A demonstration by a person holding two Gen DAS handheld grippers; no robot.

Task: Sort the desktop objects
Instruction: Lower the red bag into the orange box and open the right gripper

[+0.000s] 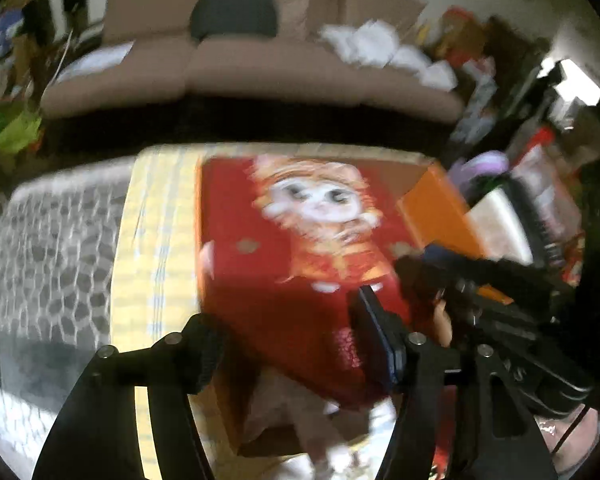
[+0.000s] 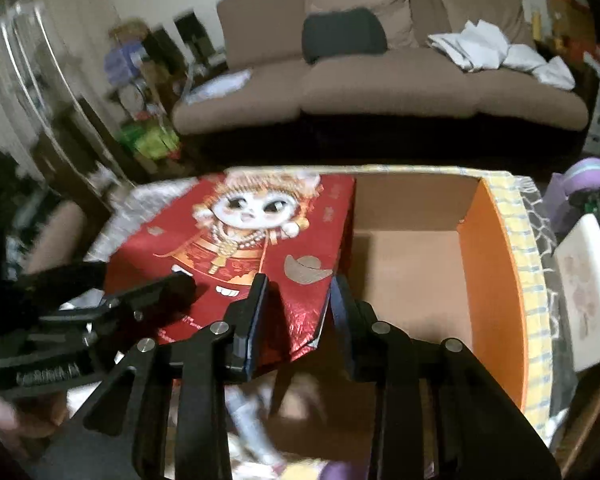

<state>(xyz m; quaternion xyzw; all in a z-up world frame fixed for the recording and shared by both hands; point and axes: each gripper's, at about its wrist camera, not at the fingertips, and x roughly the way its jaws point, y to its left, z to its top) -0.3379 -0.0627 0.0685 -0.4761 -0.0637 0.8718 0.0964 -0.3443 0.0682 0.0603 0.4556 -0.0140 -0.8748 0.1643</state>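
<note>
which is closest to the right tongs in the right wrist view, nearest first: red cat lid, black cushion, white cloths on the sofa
1. Red cat lid, right at the right tongs, left side.
2. Black cushion, far, sofa middle.
3. White cloths, far right; these last two are too close to call.

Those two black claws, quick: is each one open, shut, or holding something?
Left gripper: open, holding nothing.
Right gripper: open, its fingers either side of the red bag's edge, not clamped.

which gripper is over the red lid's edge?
The right gripper: its open fingers straddle the red cartoon-cat lid's near corner. The left gripper hangs open over the lid's face.
</note>
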